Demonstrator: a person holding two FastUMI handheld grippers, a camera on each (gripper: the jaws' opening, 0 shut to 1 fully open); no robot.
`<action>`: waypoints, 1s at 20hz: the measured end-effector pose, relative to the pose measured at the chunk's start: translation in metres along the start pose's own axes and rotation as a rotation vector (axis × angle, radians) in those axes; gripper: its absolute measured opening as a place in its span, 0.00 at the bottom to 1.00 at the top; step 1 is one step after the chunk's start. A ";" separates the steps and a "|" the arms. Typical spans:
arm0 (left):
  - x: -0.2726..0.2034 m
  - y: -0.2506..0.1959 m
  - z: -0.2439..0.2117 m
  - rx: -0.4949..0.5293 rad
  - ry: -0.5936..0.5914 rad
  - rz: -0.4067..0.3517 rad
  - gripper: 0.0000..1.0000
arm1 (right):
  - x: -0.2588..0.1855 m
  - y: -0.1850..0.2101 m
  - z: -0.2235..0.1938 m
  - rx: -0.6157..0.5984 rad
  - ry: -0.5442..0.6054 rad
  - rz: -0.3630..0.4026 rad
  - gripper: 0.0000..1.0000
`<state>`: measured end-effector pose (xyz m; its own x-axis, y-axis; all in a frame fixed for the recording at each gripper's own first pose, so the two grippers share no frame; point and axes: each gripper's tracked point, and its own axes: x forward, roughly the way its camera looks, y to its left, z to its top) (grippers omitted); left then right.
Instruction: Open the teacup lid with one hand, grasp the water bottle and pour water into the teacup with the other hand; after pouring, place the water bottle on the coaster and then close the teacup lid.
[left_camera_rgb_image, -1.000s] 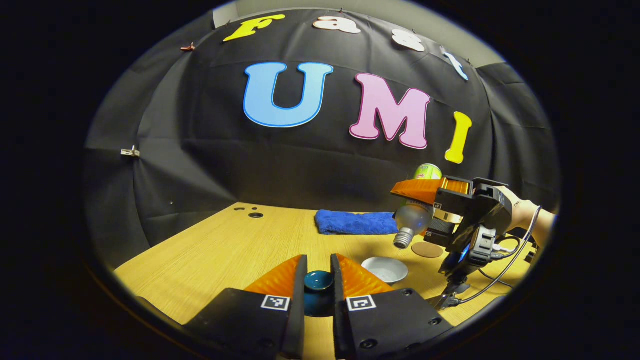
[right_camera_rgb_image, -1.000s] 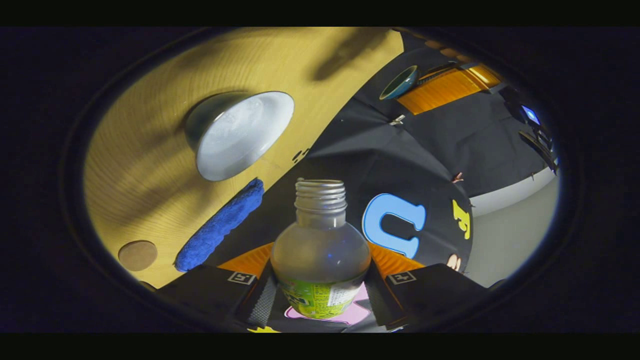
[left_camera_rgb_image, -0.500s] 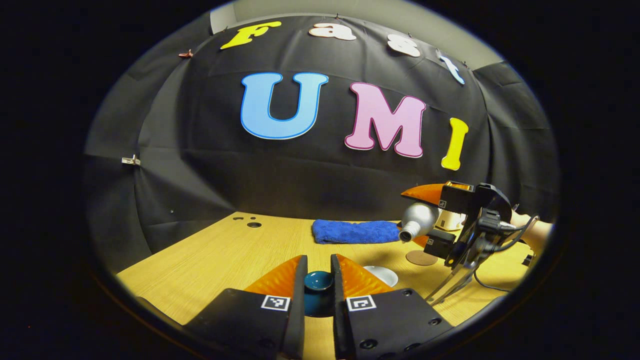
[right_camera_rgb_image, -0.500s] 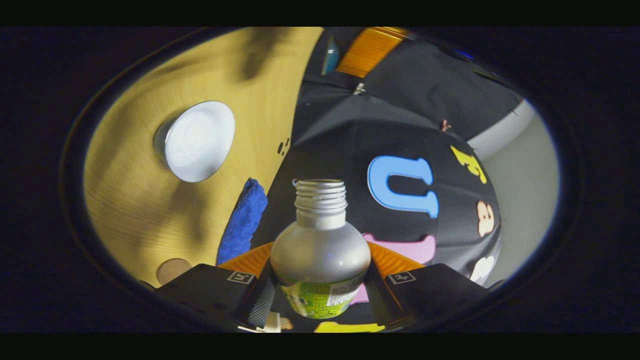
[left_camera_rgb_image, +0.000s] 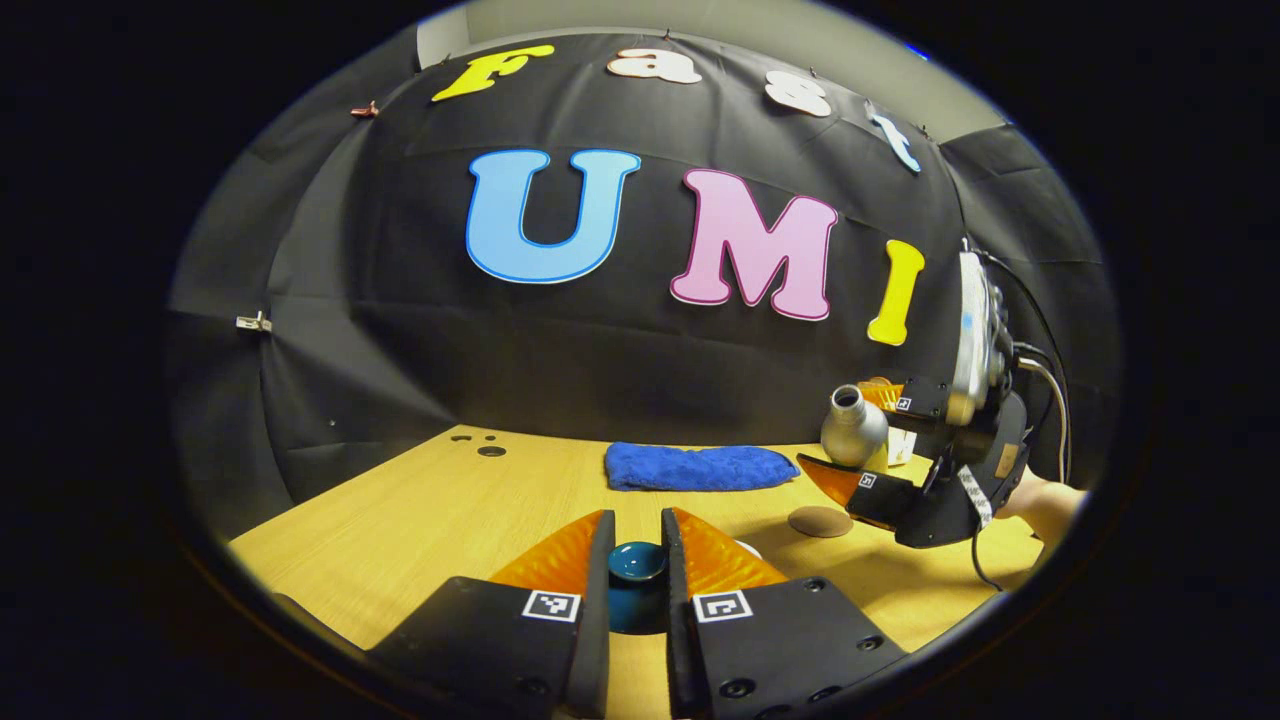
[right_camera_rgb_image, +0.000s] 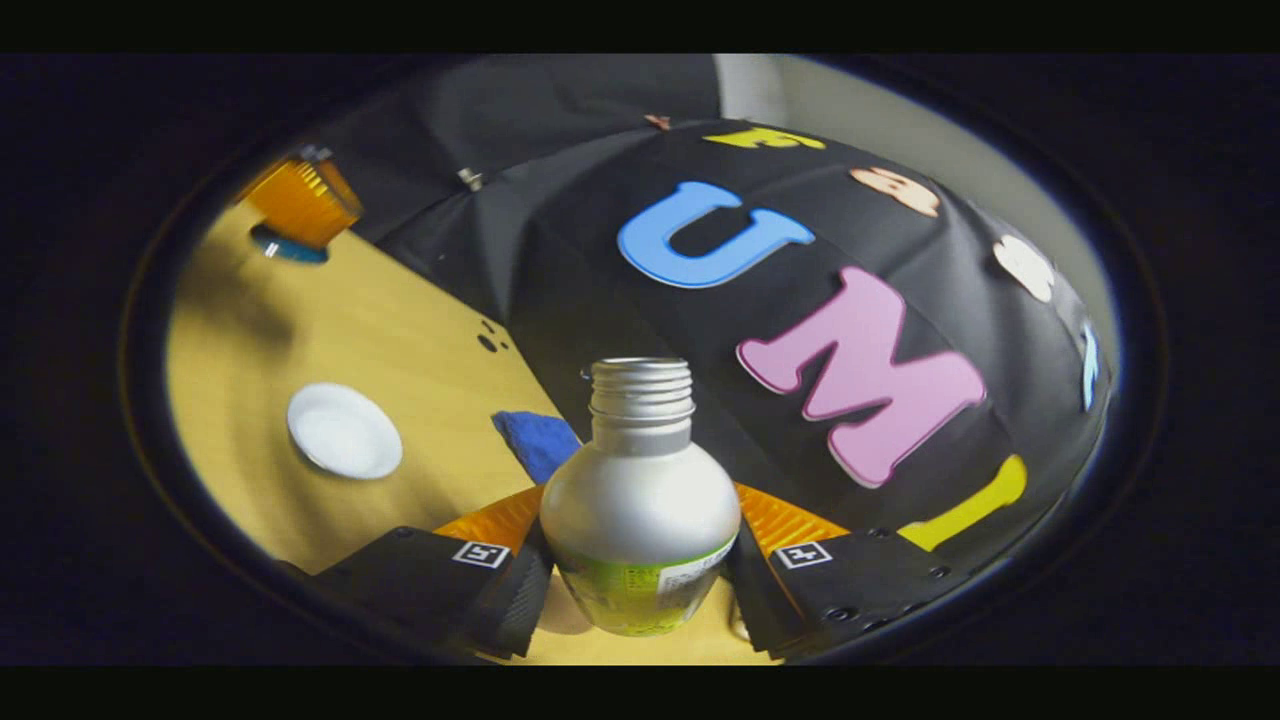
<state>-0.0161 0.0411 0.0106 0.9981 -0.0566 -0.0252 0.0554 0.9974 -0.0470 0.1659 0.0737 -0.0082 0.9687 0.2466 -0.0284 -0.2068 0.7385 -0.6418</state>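
Can't see the teacup (left_camera_rgb_image: 742, 548) properly, mostly tucked behind the left claw (left_camera_rgb_image: 637, 560). Water bottle (right_camera_rgb_image: 640, 520) base cut off between the right claw's (right_camera_rgb_image: 640, 585) fingers.

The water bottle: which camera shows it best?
The right gripper view: the water bottle sits close and centred between that gripper's fingers, its open neck plain. The left gripper view shows it small and far off.

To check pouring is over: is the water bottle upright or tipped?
Nearly upright: the water bottle in the right gripper points its open mouth upward.
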 end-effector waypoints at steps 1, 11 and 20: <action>-0.001 -0.002 0.001 0.003 -0.001 -0.002 0.27 | -0.002 -0.002 -0.001 0.085 0.006 0.011 0.81; 0.003 -0.019 0.001 0.003 0.003 -0.016 0.27 | -0.002 -0.056 -0.022 0.598 0.036 -0.026 0.81; 0.026 -0.028 -0.022 -0.008 0.050 -0.027 0.27 | 0.020 -0.055 -0.075 0.695 0.074 -0.029 0.81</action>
<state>0.0078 0.0111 -0.0107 0.9935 -0.0864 -0.0736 0.0823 0.9950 -0.0567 0.2073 -0.0093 -0.0309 0.9768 0.1956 -0.0871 -0.1968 0.9804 -0.0052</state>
